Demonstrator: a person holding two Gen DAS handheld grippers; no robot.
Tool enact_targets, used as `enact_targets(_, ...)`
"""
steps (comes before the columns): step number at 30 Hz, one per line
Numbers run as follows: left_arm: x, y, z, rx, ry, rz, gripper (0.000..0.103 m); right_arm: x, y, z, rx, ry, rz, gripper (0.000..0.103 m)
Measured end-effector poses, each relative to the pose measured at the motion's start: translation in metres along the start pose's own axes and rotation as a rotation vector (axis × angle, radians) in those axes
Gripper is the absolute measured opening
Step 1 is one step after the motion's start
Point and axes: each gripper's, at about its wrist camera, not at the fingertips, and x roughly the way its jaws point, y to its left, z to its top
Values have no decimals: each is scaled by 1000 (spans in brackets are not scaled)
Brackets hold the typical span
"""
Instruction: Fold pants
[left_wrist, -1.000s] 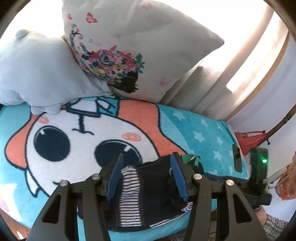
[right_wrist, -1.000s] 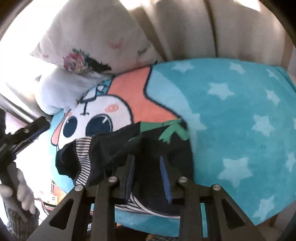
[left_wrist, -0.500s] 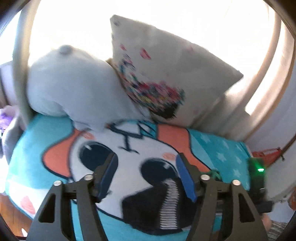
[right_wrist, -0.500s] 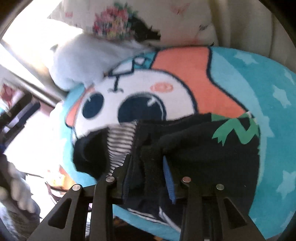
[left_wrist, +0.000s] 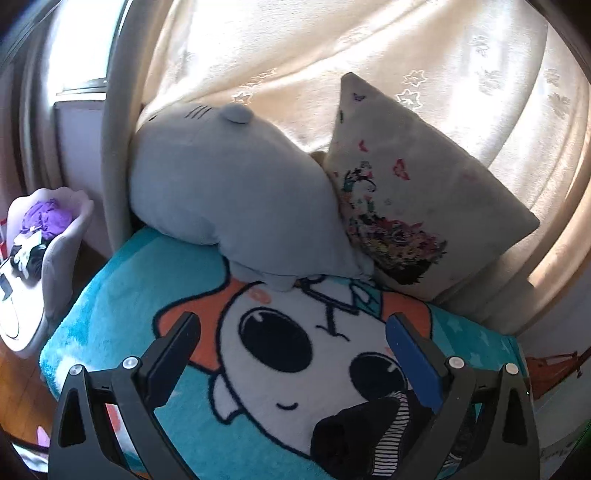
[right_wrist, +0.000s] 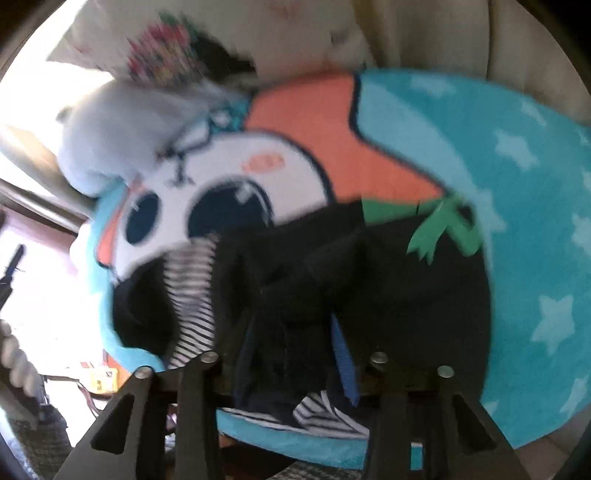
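The pants (right_wrist: 369, 280) are dark, with a green patch (right_wrist: 439, 229) and a striped lining (right_wrist: 192, 295). They lie bunched near the front edge of a cartoon-face blanket (right_wrist: 461, 147). My right gripper (right_wrist: 293, 343) points steeply down onto them. Its jaws are opening, and a fold of dark fabric stands loosely between the blue pads. My left gripper (left_wrist: 292, 323) hovers over the blanket's white face with its jaws opening to a wide gap and nothing between them. In the left wrist view the pants (left_wrist: 362, 435) show only at the bottom right, partly behind the right finger.
A grey plush pillow (left_wrist: 229, 184) and a floral cushion (left_wrist: 406, 195) lean on the curtain (left_wrist: 332, 55) behind the blanket (left_wrist: 122, 295). A pale tub with purple cloth (left_wrist: 55, 229) stands off the left edge. A person's hand (right_wrist: 14, 354) shows at the left.
My left gripper let go of the pants, pulled back to the left and opened wide. My right gripper sank closer onto the pants and its jaws spread apart.
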Motion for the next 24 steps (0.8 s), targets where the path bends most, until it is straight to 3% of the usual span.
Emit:
enact_targets(2, -5, -1, -1, 13, -28, 33, 100, 11, -4, 0, 27, 14, -3, 54)
enact_targets(4, -9, -1, -1, 29, -43, 60, 100, 13, -5, 1, 52, 11, 20, 67)
enact_targets(5, -10, 0, 0, 37, -44, 75, 100, 13, -4, 2, 53, 17, 28, 69)
enact_targets(9, -1, 16, -2, -11, 42, 91, 100, 0, 12, 5, -2, 32, -21, 69)
enact_targets(13, 19, 55, -13, -173, 149, 73, 100, -31, 37, 8, -50, -7, 3, 70)
enact_targets(17, 29, 84, -25, -293, 193, 80, 100, -27, 71, 20, -143, 4, 36, 71)
enact_targets(21, 27, 88, -28, -280, 194, 79, 100, -12, 100, 20, -224, 35, -50, 70)
enact_targets(24, 24, 90, -30, -277, 191, 69, 100, -10, 90, 11, -254, 52, -111, 70)
